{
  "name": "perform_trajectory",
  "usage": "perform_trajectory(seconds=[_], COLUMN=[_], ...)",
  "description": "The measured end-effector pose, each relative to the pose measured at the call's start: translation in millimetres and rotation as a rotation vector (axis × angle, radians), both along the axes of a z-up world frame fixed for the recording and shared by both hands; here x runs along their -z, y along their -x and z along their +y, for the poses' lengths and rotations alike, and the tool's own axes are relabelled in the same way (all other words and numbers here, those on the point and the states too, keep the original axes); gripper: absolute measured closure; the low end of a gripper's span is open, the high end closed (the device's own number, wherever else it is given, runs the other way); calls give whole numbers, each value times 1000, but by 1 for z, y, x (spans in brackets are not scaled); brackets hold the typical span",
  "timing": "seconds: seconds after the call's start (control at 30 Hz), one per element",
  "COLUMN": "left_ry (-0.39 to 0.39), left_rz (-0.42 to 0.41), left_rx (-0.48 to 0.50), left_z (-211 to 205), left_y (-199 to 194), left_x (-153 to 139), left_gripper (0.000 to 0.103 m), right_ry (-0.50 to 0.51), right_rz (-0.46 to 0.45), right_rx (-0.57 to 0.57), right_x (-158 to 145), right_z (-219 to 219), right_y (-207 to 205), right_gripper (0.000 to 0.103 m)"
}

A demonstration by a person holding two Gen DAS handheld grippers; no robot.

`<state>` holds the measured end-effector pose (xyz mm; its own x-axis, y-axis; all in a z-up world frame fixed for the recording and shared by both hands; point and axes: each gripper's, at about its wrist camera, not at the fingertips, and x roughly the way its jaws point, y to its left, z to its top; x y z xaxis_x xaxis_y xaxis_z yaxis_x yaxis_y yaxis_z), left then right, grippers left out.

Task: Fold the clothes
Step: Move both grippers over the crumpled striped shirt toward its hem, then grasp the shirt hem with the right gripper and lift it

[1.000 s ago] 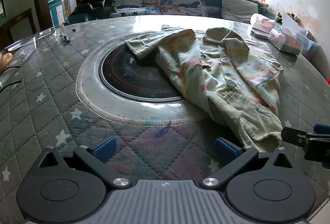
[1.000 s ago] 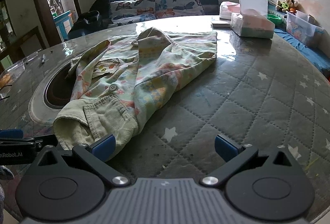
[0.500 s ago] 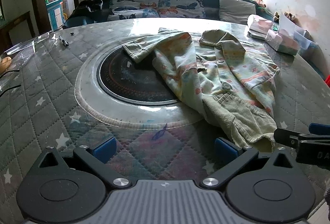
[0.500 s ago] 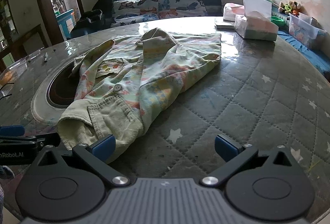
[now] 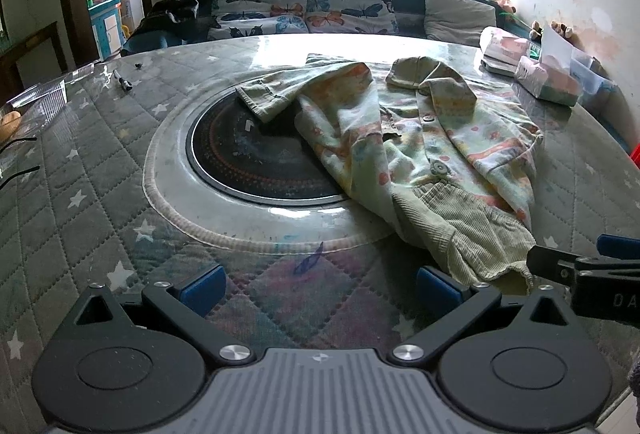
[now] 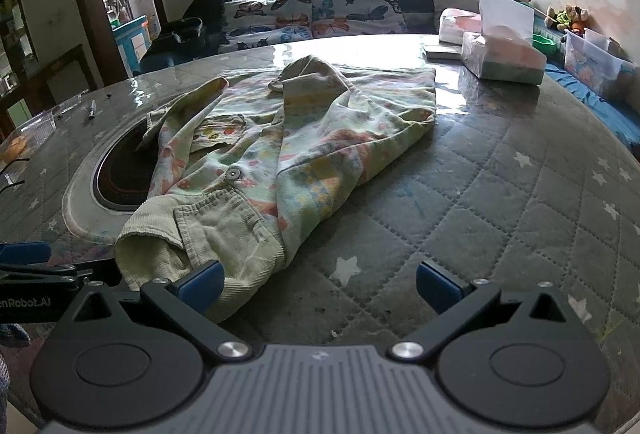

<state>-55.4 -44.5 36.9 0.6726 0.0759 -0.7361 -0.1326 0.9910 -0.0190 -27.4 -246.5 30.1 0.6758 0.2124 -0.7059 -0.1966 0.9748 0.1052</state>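
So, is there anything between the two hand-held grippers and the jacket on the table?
Nothing visible. Both the left hand-held gripper and the right hand-held gripper are open, and the jacket lies directly ahead, its corduroy cuff nearest them.

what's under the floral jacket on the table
The floral jacket lies on the quilted table cover, its left side overlapping the dark round inset. Whatever else lies beneath is hidden.
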Motion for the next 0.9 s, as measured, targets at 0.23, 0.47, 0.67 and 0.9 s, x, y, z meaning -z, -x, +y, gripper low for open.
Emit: perform_trajectory(seconds=[0.23,0.47,0.67,0.9], left_ry=[-7,-9,-19,-30], left_rz=[1,-4,-26,-30], left_rx=[3,5,-5,7], left_z=[1,6,12,13], left_y=[-3,-11,-24,-47], left_x=[-2,-5,-12,-13], left_gripper=[0,0,0,0], right_ry=[7,18,36,63], right_rz=[-4,-22,-48,-66], right_rx=[-11,-36,-59,-103], right_x=[-1,-6,-11,-13], right_z=[3,9,14,21], right_y=[-3,-9,-20,-39], right_gripper=[0,0,0,0])
